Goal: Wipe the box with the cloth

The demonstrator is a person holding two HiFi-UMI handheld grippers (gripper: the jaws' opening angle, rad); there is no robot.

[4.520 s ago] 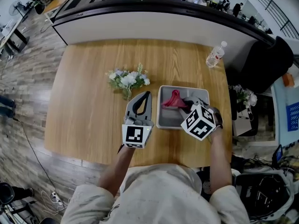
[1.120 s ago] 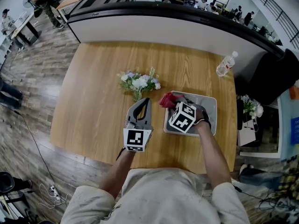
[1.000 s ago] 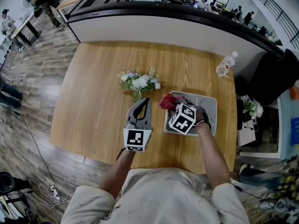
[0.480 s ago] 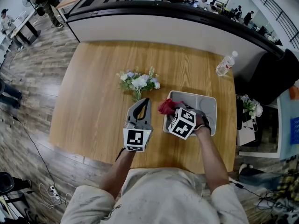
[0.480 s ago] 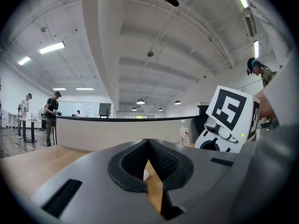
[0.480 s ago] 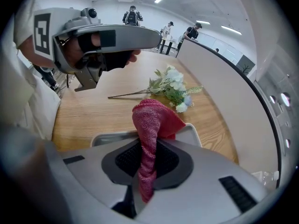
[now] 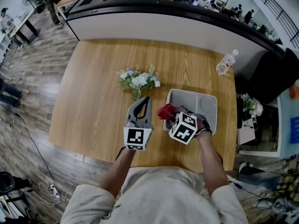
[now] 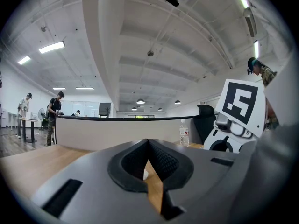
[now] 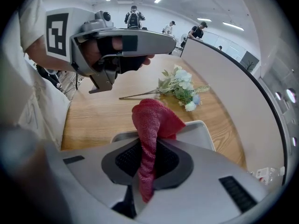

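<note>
Red cloth [image 9: 152, 120]: clamped in right claw [image 9: 147, 152], over the grey box [image 7: 194, 93] at its left rim. Left claw [image 8: 148, 143]: jaws together, empty, just left of box. Surface [image 7: 88, 101] open leftward; flowers [image 7: 138, 82] near.

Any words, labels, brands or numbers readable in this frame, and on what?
No text here can be read.
Water bottle: label too small to read.
Left claw: black-and-white square marker on its cube, no words.
Right claw: the same kind of marker, no words.
</note>
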